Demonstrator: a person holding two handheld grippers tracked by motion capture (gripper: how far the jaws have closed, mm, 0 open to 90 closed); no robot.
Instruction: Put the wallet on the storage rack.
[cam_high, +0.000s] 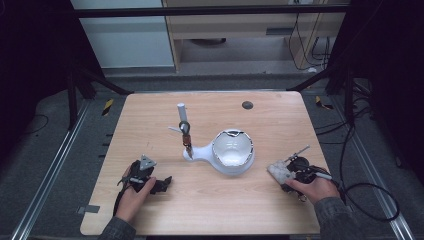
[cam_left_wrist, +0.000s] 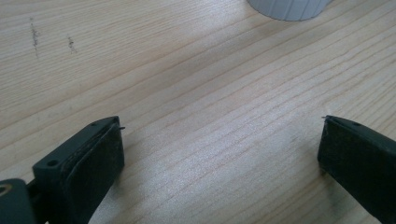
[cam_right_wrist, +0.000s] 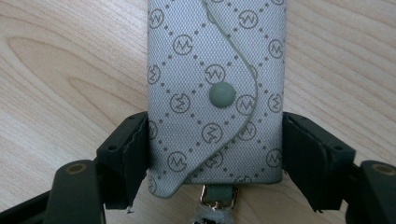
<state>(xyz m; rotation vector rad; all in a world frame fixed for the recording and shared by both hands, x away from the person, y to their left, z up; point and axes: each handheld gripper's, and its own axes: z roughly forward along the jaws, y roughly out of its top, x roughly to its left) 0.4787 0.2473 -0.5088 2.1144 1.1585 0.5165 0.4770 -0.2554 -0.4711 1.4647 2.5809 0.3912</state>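
High view first: the right gripper sits at the near right of the wooden table with a grey patterned key pouch in its jaws, low on the tabletop. Over on the near left, the left gripper rests on the wood with nothing in it. Between them stand a white bowl-shaped dish and a small stand with a carabiner hanging from it. Beyond the table: grey floor, black frame legs, cables trailing off right.

Left gripper view: jaws spread wide over bare wood grain, the white dish's base just poking in up top.

Right gripper view: both pads press the key pouch's sides, snap button facing up, metal clip at its near end. So the grab looks done; my read is that lifting and placing it, perhaps at that stand, lie ahead.
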